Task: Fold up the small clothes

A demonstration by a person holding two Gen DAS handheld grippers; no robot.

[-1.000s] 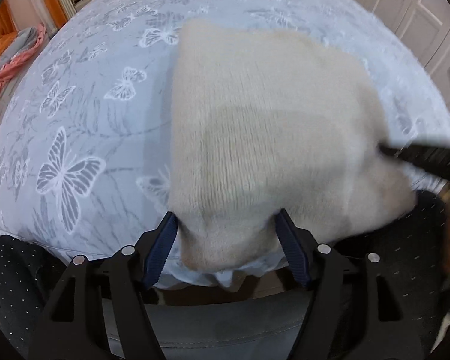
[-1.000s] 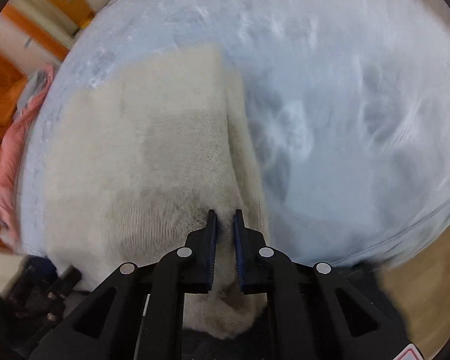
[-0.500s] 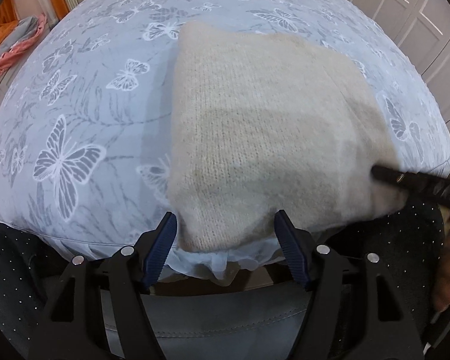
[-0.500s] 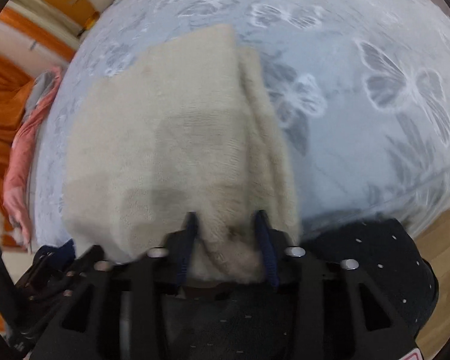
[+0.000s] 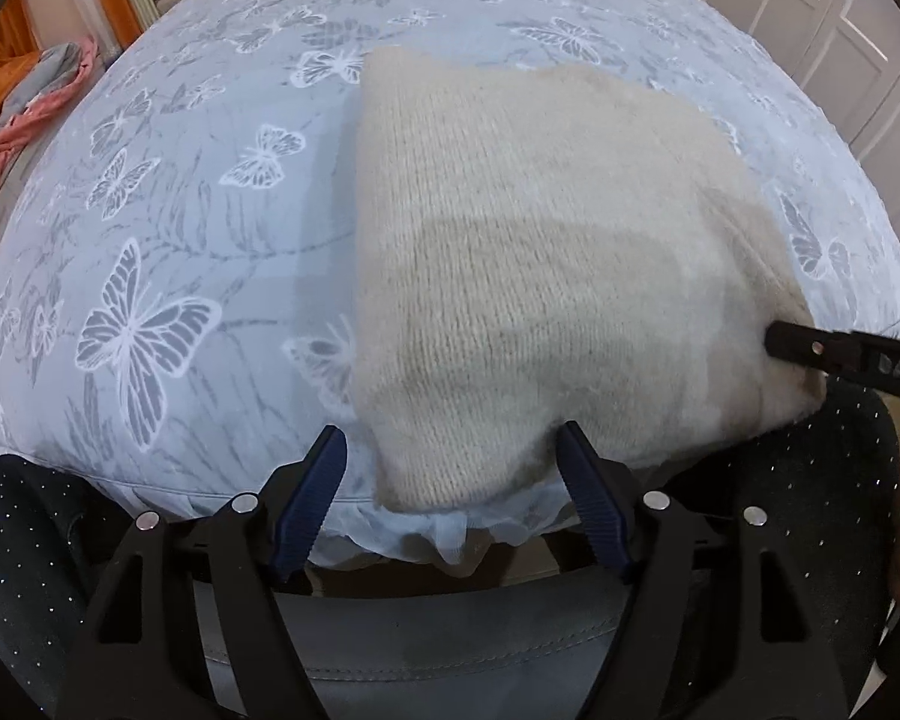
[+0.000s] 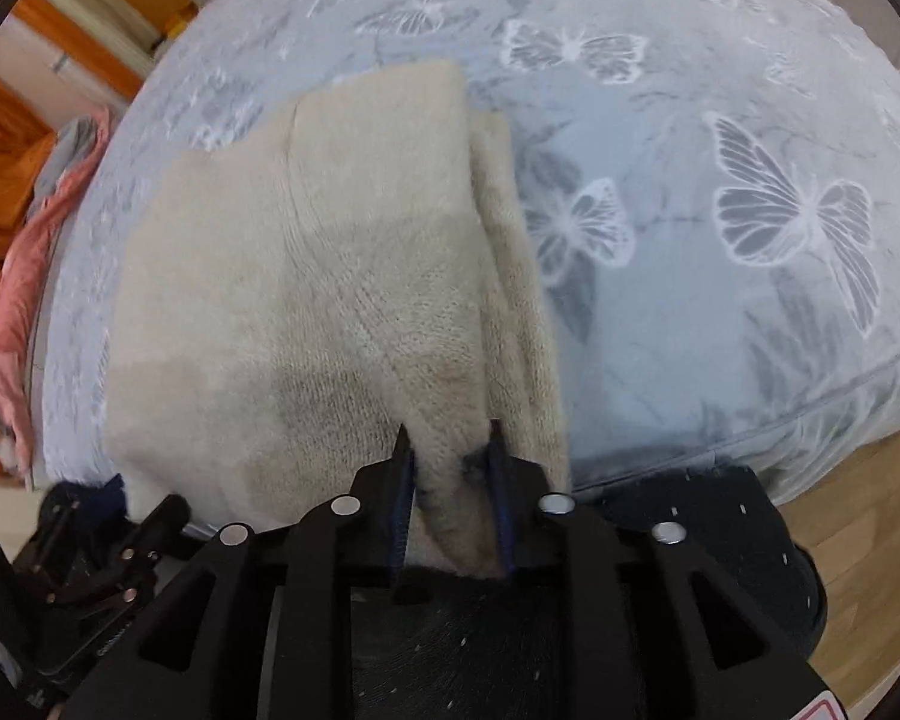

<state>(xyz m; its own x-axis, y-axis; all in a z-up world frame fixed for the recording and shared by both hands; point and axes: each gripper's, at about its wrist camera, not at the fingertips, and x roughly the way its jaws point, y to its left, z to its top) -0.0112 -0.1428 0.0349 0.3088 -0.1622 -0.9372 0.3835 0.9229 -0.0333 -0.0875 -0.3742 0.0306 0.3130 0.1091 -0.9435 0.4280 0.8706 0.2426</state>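
Note:
A cream knitted garment [image 5: 540, 264] lies folded on the pale blue butterfly bedsheet [image 5: 168, 252], its near edge at the bed's front. My left gripper [image 5: 453, 468] is open, its blue-padded fingers either side of the garment's near left corner, not pinching it. In the right wrist view the same garment [image 6: 306, 300] shows a folded strip along its right side. My right gripper [image 6: 447, 462] stands part open with the near right corner of the knit lying loose between its fingers. The right gripper's tip also shows in the left wrist view [image 5: 810, 348].
Pink and grey cloth [image 5: 12, 138] lies at the bed's far left. White panelled doors [image 5: 840, 36] stand to the right. An orange curtain [image 6: 6, 138] hangs at the left. Wooden floor [image 6: 858, 516] shows by the bed's right edge. Dark dotted fabric [image 5: 24, 546] lies below the bed's front edge.
My right gripper, shut on the garment's corner a second ago, has opened part way. The garment has settled flat on the bed. My left gripper stays open at the near left corner.

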